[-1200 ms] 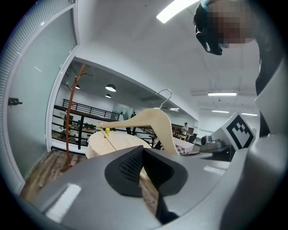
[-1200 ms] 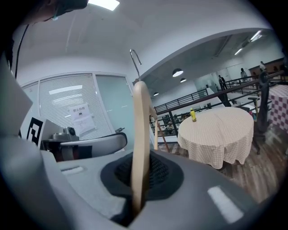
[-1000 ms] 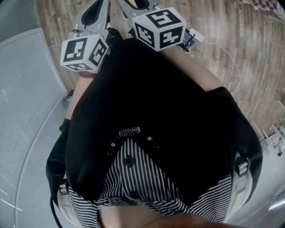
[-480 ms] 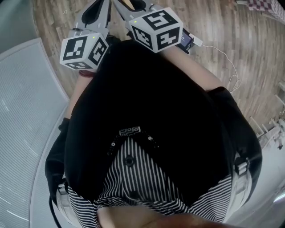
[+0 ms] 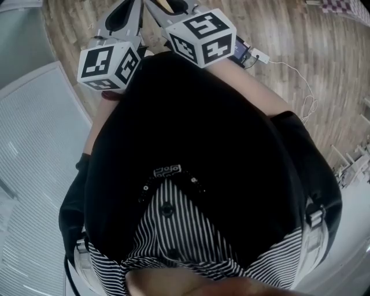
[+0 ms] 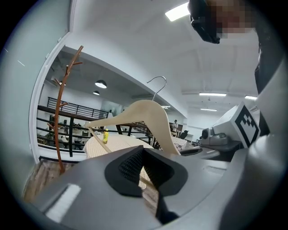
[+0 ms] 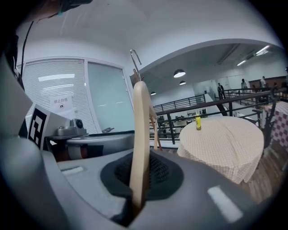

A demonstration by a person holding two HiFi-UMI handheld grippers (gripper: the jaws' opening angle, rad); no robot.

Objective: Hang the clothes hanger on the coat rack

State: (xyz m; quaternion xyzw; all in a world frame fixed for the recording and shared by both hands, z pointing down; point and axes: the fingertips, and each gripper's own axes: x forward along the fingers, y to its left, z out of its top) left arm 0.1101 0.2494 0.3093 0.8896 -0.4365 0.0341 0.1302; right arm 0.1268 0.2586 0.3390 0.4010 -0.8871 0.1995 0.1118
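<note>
A cream wooden clothes hanger [image 6: 146, 116] with a metal hook [image 6: 158, 85] is carried between both grippers. In the left gripper view my left gripper [image 6: 143, 165] is shut on the hanger's thin bottom bar, which runs into the pads. In the right gripper view my right gripper [image 7: 139, 179] is shut on the hanger [image 7: 140, 134], which stands edge-on between its pads. The brown branching coat rack [image 6: 62, 108] stands ahead at the left, well apart from the hanger. In the head view both grippers [image 5: 124, 14] [image 5: 179, 7] reach out past the person's dark top.
A round table with a chequered cloth [image 7: 225, 141] carries a yellow bottle [image 7: 197, 121]; both also show as table [image 6: 105, 148] and bottle [image 6: 105, 135]. A black railing [image 6: 67, 112] runs behind. A glass wall [image 7: 105, 99] and a white slatted panel [image 5: 29, 173] lie to the left.
In the head view the wooden floor and the white panel have slid under the person, who is walking. Both grippers keep the same hold and pose.
</note>
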